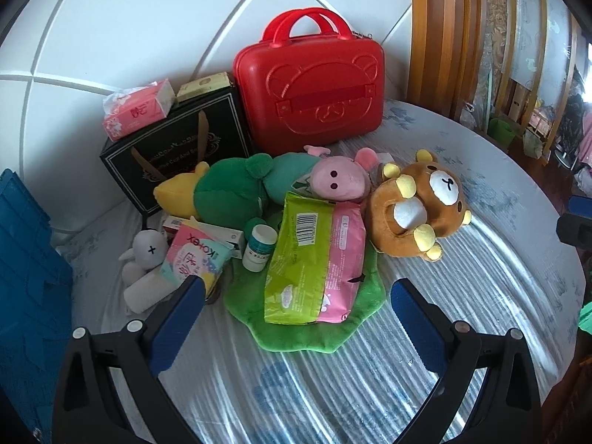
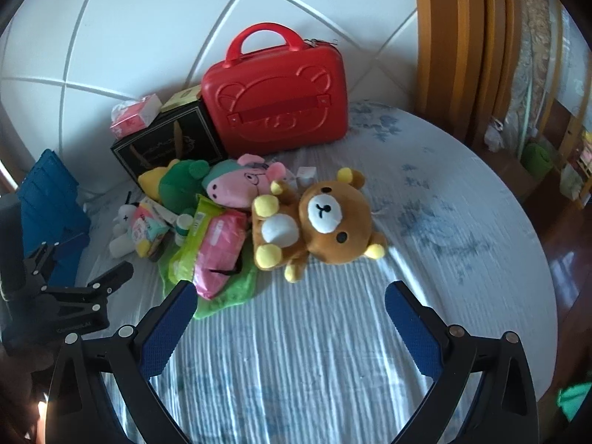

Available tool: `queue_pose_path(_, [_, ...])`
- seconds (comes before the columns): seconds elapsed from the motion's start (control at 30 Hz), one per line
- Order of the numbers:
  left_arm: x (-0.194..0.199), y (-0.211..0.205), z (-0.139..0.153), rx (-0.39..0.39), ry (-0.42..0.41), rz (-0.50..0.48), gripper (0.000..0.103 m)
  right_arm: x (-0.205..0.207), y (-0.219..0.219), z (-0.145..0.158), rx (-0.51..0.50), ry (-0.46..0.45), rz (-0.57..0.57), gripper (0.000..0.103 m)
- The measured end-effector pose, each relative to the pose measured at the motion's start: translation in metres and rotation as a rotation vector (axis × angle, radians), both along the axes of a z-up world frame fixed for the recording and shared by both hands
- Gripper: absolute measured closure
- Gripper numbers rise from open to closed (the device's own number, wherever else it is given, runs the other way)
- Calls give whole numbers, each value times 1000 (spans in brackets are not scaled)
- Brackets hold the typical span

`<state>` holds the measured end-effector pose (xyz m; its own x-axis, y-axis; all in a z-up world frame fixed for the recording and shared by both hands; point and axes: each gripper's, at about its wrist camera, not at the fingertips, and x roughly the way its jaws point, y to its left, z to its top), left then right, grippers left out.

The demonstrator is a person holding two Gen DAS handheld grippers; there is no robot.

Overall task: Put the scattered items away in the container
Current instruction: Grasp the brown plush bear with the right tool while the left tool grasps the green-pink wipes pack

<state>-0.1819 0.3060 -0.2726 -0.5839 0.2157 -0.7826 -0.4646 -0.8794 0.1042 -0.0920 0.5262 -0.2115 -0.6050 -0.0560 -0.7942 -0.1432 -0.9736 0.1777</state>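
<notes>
showing, nearest each camera, the left claw point(image 1: 296, 296) and right claw point(image 2: 290, 301), both with blue pads spread wide and nothing between them, above the striped bedsheet point(image 2: 296, 351). just beyond the left claw lies a green and pink wipes pack point(image 1: 314, 259) on a green plush mat point(image 1: 307, 325); to its left stand a white medicine bottle point(image 1: 259, 246), a kotex pack point(image 1: 194, 255) and a white rabbit toy point(image 1: 146, 270), all crowded together. right of the pack, a brown bear plush point(image 2: 314, 222) lies on its back, touching the pile. behind these rest a pink pig plush point(image 1: 338, 181) and a green plush point(image 1: 229, 188) with a yellow end. farther back, a black gift bag point(image 1: 177, 151) carries a pink tissue packet point(image 1: 138, 109), and a red case point(image 1: 310, 88), upright and closed, stands against the white headboard point(image 1: 129, 18). a blue crate point(image 1: 26, 240) sits at the left edge, partly cut off. in the right wrist view the left claw's black frame shows at far left, before the crate.
</notes>
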Motion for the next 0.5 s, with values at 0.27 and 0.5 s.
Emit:
queue_pose_path(0.27, [-27,32,-59,-66,-50,-18,0,-22,13,-27,-8,-41,-7,0])
queue_pose_path(0.5, [-45,49,-88,-97,-67,-26,0,-37,13,-41,-7,-61,0,0])
